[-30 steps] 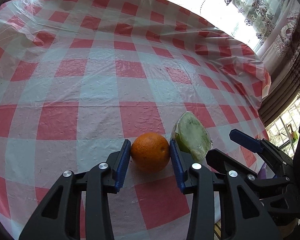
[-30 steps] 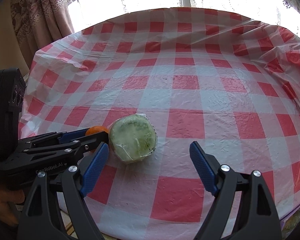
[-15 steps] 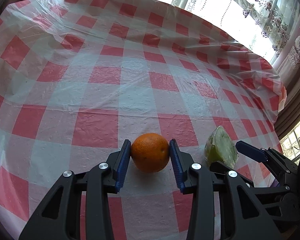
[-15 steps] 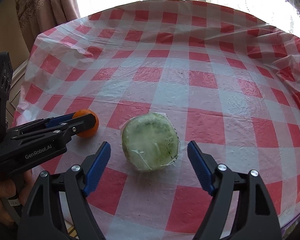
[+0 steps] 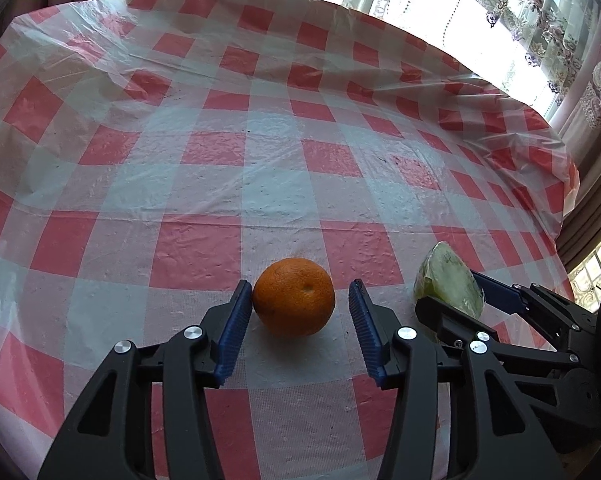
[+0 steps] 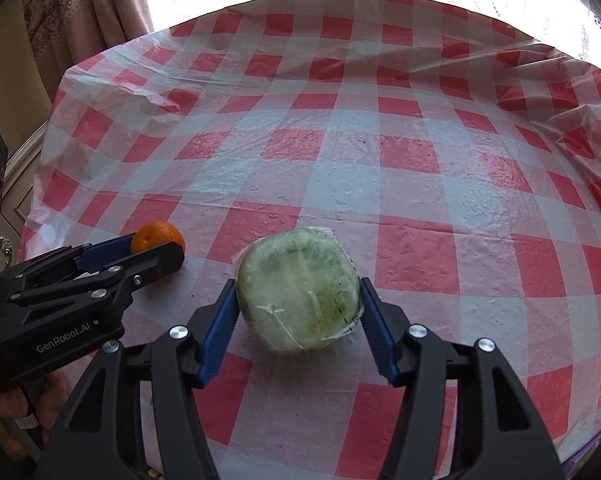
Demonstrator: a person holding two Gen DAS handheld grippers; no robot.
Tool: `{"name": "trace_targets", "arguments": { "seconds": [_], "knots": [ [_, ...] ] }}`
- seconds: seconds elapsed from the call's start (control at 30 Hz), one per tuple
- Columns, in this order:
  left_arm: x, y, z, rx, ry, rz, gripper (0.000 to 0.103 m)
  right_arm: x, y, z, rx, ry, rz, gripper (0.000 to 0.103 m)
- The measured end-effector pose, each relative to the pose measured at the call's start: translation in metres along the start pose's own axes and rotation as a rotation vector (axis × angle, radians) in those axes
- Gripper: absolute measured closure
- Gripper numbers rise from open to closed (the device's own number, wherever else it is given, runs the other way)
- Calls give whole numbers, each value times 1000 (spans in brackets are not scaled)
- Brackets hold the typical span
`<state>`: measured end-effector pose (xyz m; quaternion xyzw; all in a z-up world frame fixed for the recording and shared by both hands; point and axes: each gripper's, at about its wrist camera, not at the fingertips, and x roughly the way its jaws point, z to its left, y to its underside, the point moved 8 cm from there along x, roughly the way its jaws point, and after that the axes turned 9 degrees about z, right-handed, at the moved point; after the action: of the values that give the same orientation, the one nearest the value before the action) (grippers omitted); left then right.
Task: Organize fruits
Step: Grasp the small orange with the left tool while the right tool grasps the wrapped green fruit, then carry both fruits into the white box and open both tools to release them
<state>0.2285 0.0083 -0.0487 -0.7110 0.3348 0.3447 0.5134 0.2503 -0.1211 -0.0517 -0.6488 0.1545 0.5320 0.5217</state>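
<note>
An orange (image 5: 294, 297) rests on the red-and-white checked tablecloth (image 5: 236, 168). My left gripper (image 5: 298, 300) is open around it; the left pad touches it and there is a gap at the right pad. A green fruit wrapped in clear plastic (image 6: 298, 290) sits to the orange's right. My right gripper (image 6: 296, 304) is shut on the wrapped green fruit, with both blue pads against its sides. The orange (image 6: 157, 237) and left gripper (image 6: 100, 268) also show in the right wrist view. The wrapped fruit (image 5: 448, 282) and right gripper (image 5: 496, 292) show in the left wrist view.
The table edge runs close behind both grippers. Curtains (image 6: 88, 12) and a bright window (image 5: 480, 4) stand beyond the far edge of the table. A cabinet (image 6: 16, 168) stands left of the table.
My left gripper has opened and let go of the orange, which now rests on the cloth. My right gripper has moved forward and closed on the wrapped green fruit.
</note>
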Motion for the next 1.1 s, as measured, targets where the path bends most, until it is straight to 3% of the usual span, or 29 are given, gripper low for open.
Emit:
{"name": "trace_targets", "arguments": {
  "seconds": [0.4, 1.1],
  "knots": [
    [3, 2, 2, 10, -26, 15, 63, 1, -2, 3, -8, 0, 4, 44],
    [-21, 5, -33, 86, -30, -34, 64, -34, 15, -19, 40, 28, -68, 45]
  ]
}}
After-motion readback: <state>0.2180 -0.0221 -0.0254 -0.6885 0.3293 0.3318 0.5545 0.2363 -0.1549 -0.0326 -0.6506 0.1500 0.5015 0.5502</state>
